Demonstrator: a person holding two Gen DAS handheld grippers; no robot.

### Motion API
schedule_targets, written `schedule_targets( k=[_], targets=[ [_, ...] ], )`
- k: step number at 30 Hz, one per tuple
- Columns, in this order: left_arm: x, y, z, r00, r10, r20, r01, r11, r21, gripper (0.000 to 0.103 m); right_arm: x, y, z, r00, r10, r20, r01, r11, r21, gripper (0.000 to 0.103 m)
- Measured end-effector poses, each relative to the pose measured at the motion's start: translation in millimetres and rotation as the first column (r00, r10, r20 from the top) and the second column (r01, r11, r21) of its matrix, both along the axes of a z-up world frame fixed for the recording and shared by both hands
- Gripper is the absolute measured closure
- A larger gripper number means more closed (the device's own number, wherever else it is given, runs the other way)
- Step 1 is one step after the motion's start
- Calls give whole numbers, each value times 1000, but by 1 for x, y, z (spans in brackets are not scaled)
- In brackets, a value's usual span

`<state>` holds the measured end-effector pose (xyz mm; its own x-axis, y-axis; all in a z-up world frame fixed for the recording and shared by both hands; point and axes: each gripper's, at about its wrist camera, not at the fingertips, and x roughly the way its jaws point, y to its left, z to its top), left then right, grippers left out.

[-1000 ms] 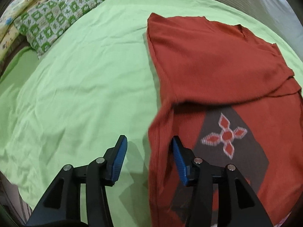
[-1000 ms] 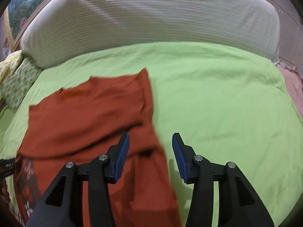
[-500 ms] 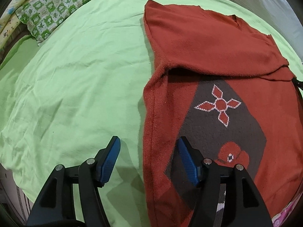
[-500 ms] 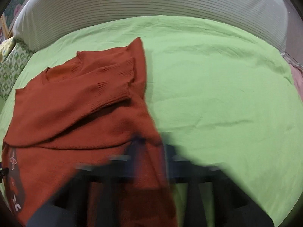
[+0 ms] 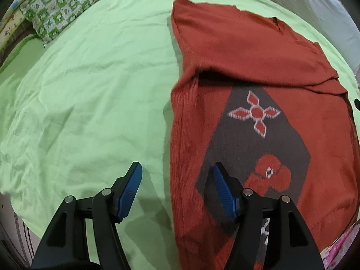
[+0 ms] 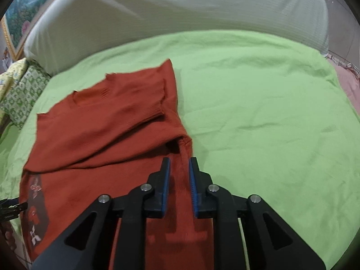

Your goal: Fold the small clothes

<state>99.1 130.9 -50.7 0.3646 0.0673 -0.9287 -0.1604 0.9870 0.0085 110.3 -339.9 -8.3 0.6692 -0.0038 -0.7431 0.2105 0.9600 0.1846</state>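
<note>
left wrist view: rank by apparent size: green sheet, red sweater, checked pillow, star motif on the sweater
1. green sheet
2. red sweater, not far behind
3. checked pillow, far off, so it looks smaller than it is
4. star motif

Sweater (image 5: 258, 72) hem apparently cut off

Left of the red sweater (image 5: 247, 51) the green bed sheet (image 5: 90, 90) lies bare as far as the patterned pillow (image 5: 67, 6) at the far corner. Right of the sweater the sheet runs bare to the white headboard cushion (image 6: 180, 9), which closes the far side
</note>
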Motion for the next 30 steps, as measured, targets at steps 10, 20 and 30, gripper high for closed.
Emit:
schedule_targets(
  k=[10,20,30],
  targets=[
    [126,23,48,984,103,147,-104,995,4,29,70,-1,31,994,48,101,-48,999,-5,46],
    [219,42,0,992,102,78,-99,994,-42,88,202,-13,-20,994,104,-41,-105,994,-23,53],
    [221,8,2,988,38,150,-65,981,181,93,216,-7,-34,997,67,-30,-70,994,-80,93]
  ],
)
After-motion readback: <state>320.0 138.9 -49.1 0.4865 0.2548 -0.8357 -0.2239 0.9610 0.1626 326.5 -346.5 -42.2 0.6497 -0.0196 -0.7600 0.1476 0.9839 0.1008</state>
